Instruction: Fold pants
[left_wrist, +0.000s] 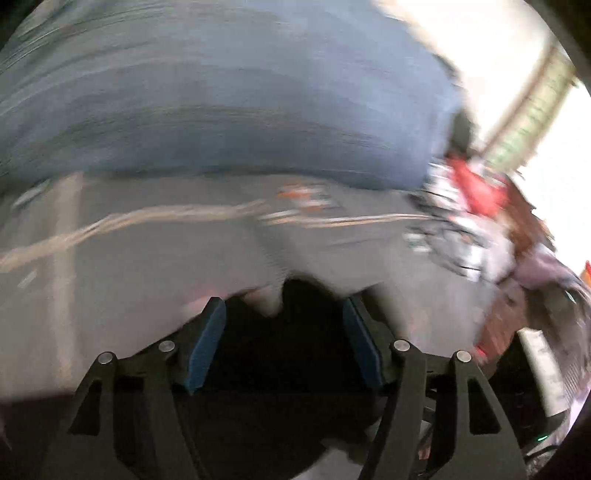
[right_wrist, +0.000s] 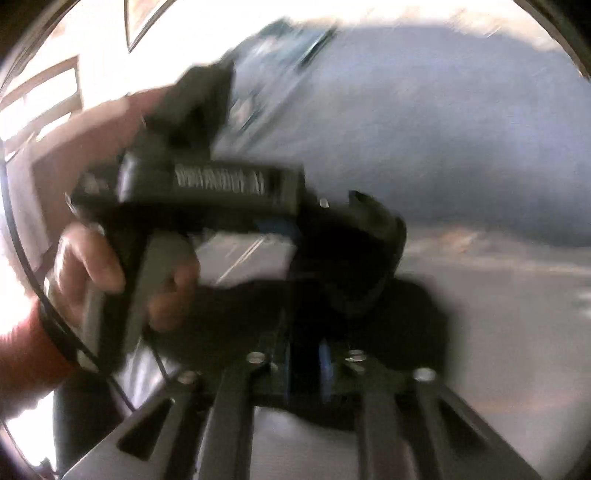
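Carrying dark pants (left_wrist: 295, 343) between two grippers over a grey floor, both views smeared by motion.

In the left wrist view, the left gripper (left_wrist: 284, 332) has its blue pads spread, with black cloth bunched low between them; whether the pads press on it I cannot tell. In the right wrist view, a hand (right_wrist: 92, 273) grips the other tool's handle at left, and the right gripper (right_wrist: 306, 365) has its jaws close together around a dark fold, seemingly pinching it. The pants look soft, light and limp, likely to sag and slide, so hems or waistband corners seem the best holds. Beyond lies grey floor (left_wrist: 110, 277), a blue-grey bedspread or sofa (left_wrist: 221, 92), blurred clutter (left_wrist: 472, 192) at right, and a bright window.
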